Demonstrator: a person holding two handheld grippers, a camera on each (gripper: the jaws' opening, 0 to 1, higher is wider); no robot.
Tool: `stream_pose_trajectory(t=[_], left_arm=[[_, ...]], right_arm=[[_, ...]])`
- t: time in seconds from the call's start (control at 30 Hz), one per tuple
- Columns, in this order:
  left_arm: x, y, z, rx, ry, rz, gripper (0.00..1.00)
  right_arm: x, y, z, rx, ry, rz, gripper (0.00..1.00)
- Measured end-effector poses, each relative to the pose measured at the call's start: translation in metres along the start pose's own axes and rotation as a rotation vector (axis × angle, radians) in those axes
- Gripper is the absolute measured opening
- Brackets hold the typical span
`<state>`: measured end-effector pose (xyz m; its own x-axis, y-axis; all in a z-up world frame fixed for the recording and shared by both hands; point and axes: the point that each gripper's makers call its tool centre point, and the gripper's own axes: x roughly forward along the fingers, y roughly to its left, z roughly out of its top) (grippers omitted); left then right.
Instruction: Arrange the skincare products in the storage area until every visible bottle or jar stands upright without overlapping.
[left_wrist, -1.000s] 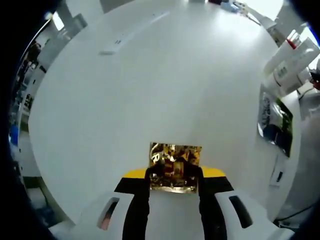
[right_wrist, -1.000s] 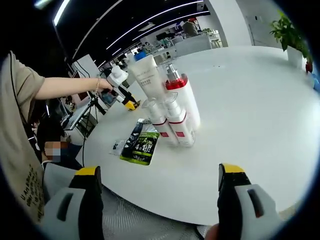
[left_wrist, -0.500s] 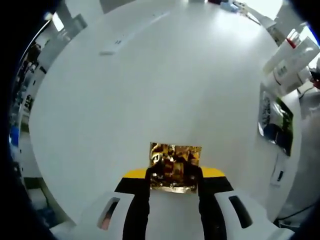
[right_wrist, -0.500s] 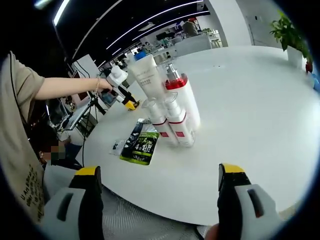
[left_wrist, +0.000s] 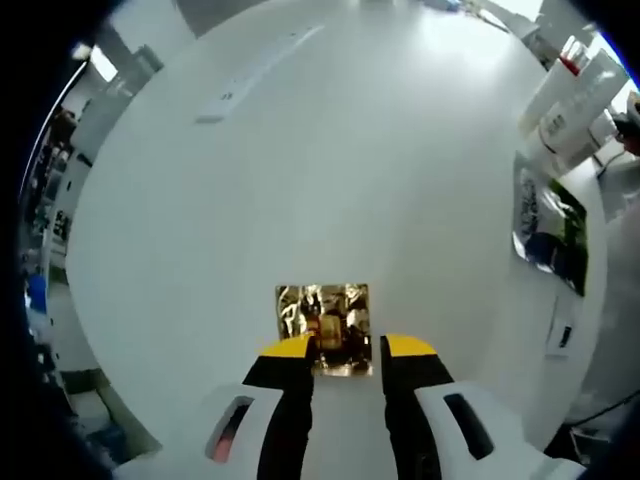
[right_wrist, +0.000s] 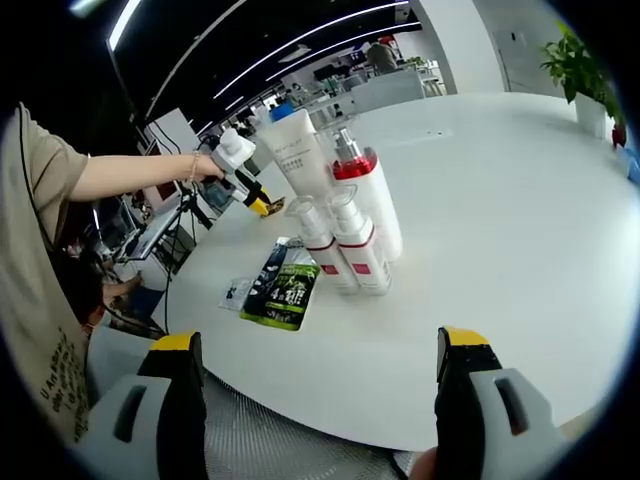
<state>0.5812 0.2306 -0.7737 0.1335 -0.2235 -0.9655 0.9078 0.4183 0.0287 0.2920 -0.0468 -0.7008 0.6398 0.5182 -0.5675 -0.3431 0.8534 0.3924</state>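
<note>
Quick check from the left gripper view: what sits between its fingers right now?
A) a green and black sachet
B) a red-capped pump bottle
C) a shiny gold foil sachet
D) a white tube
C: the gold foil sachet lies on the white table at the left gripper fingers' yellow tips.

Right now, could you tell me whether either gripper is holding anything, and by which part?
The left gripper pinches the gold foil sachet by its near edge between its fingers. The right gripper is open and holds nothing.
</note>
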Motion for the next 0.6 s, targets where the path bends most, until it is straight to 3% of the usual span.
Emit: stream_pose_trajectory(t=[0.07, 0.2, 0.27, 0.37, 0.6], left_arm=[[-0.0027, 0.0067, -0.0005, -0.107, -0.008, 0.043, 0.45], [-0.003, 0.0111, 0.0081, -0.311, -0.104, 0.102, 0.62], [-0.0014, 0.0098, 0.0056, -0.493, -0.131, 0.132, 0.66], [0.0002, 0.0073, 0.0065, -0.648, -0.181, 0.161, 0.66], [0.0024, 0.0074, 0.0004, -0.773, -0.184, 0.232, 0.68]], right_arm=[[0.0001, -0.0002, 0.0, -0.001, 0.001, 0.0, 0.97], [0.0001, -0.0008, 0.0004, 0.004, -0.002, -0.002, 0.97], [0.0002, -0.0009, 0.0002, 0.005, -0.001, -0.001, 0.97], [0.0007, -0.0009, -0.0007, 0.003, 0.004, 0.001, 0.97], [0.0009, -0.0005, -0.0012, 0.002, 0.007, 0.003, 0.97]])
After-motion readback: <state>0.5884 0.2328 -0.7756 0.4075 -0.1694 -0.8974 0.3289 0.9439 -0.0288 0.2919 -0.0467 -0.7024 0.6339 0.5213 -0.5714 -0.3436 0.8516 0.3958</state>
